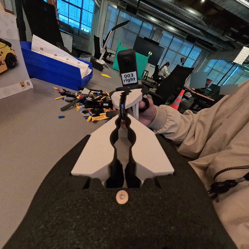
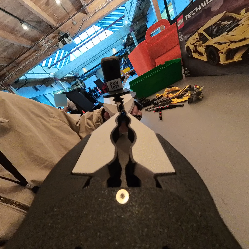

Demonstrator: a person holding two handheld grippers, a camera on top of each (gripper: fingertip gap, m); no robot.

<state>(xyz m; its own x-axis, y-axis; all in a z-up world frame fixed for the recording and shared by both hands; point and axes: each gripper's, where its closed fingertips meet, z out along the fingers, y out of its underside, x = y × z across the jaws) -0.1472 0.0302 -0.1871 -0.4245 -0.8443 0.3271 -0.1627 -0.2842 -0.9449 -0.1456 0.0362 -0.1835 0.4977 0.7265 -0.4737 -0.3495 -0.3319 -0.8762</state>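
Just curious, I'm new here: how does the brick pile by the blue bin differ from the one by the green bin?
The blue-bin pile is a dense heap of many small pieces; the green-bin pile has fewer, longer beams and panels. The green-bin pile includes black wheels; I see none in the blue-bin pile. Both lie on the grey table, mostly black and yellow.

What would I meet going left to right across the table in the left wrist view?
Printed sheet with a yellow car → blue bin holding paper booklets → pile of building pieces → right gripper → beige sleeve.
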